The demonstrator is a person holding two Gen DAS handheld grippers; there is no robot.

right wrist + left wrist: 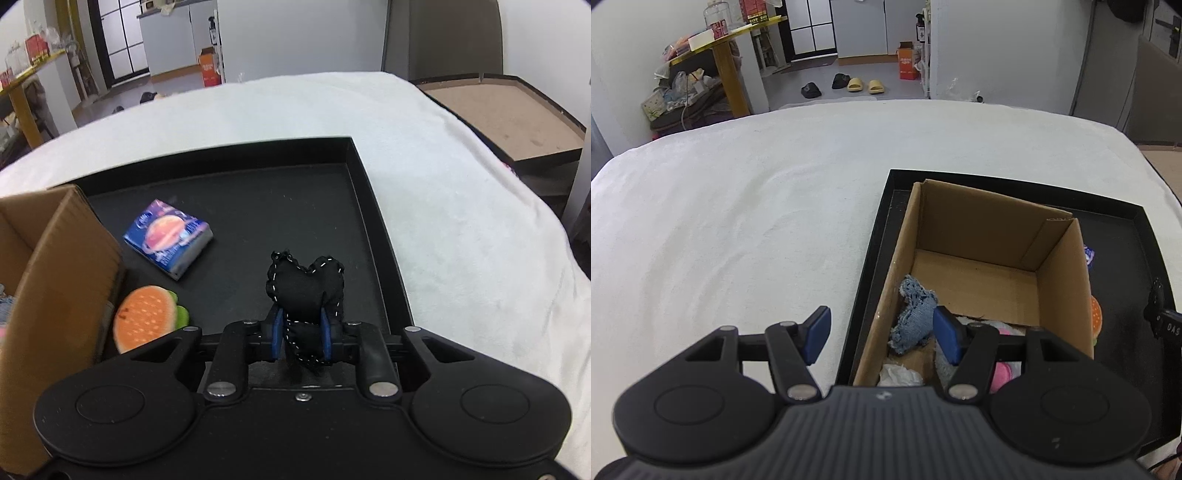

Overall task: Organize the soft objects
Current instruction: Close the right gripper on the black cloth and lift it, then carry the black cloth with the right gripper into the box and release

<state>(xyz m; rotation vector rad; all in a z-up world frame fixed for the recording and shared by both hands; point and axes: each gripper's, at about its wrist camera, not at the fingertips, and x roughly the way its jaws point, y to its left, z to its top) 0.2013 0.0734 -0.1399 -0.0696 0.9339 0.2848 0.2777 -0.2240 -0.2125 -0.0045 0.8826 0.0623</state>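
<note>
One black heart cushion [303,286], white-stitched edge, between right gripper [300,334] pads; left gripper [881,334] wide.

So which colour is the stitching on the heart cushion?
White, on the black heart cushion; clearest in the right wrist view.

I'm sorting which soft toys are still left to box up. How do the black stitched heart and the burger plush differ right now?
The black heart is clamped in the right gripper; the burger plush lies free on the black tray. The heart is plain black with white edge stitching; the burger is orange with a green fringe. The burger lies against the cardboard box; the heart is clear of it. Both are outside the box.
</note>
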